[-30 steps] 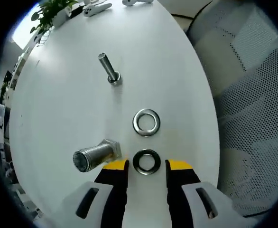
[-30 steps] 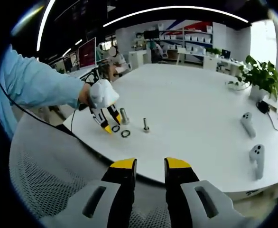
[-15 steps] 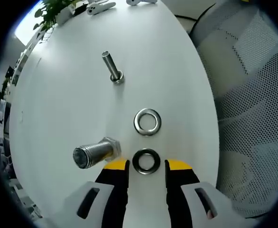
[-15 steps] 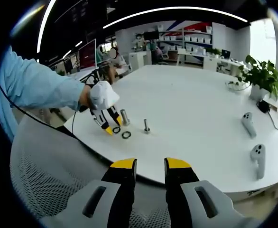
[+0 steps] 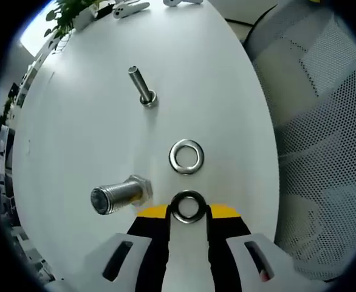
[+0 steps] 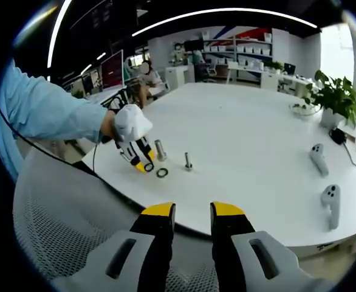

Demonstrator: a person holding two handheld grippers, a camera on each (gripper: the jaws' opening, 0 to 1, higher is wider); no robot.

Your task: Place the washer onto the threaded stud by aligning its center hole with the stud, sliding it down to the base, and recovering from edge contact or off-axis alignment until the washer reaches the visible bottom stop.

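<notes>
Two tongs' [image 5: 188, 212] tips hidden behind dark washer [image 5: 188, 205].

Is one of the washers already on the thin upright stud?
No. Both washers lie flat on the table, apart from the thin stud.

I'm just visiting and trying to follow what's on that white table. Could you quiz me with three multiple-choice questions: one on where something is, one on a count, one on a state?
1. Where is the dark washer?
A. Between the left gripper jaws
B. On the thin stud
C. On the mesh chair

2. How many washers lie on the table?
A. One
B. Two
C. Four

3. How does the thick bolt sit?
A. Upright on its head
B. Lying flat
C. Held in the right gripper

Answers: 1 A, the yellow-tipped jaws flank it. 2 B, the dark washer and the silver washer. 3 A, its threaded end points up.
</notes>
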